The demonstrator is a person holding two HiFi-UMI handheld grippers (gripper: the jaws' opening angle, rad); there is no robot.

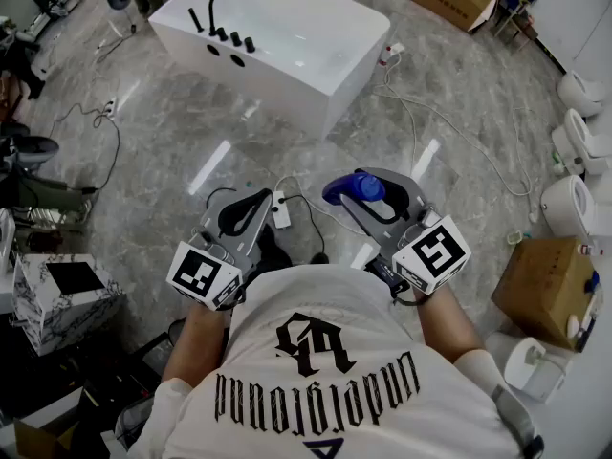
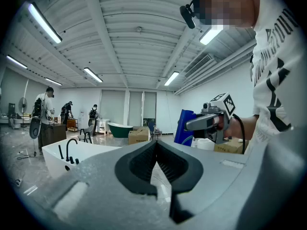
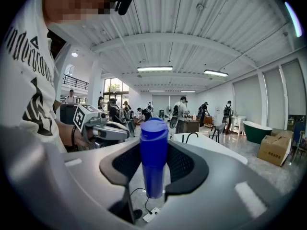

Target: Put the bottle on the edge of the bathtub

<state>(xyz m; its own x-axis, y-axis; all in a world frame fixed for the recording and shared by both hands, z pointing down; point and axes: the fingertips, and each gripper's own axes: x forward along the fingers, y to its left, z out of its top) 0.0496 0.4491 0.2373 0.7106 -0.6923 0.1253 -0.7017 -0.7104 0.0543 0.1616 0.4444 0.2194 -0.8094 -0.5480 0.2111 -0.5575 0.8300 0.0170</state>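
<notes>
My right gripper (image 3: 154,174) clamps the blue cylindrical plastic bottle (image 3: 154,152) mid-body, secure for carriage to the white bathtub (image 1: 251,73) ahead; my left gripper (image 2: 157,147) is closed and empty.

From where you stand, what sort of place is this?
Probably a bathroom-fixture showroom or workshop hall: a white freestanding bathtub with black taps, white toilets along one side, and brown cardboard boxes.

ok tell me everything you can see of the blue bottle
The tall blue cylindrical bottle looks like glossy plastic, with a slightly wider rounded cap of the same blue. The right claw is clamped on its body from both sides, cap sticking out past the jaws. It hangs above the grey marble floor, well short of the white bathtub; nothing else touches it.
</notes>
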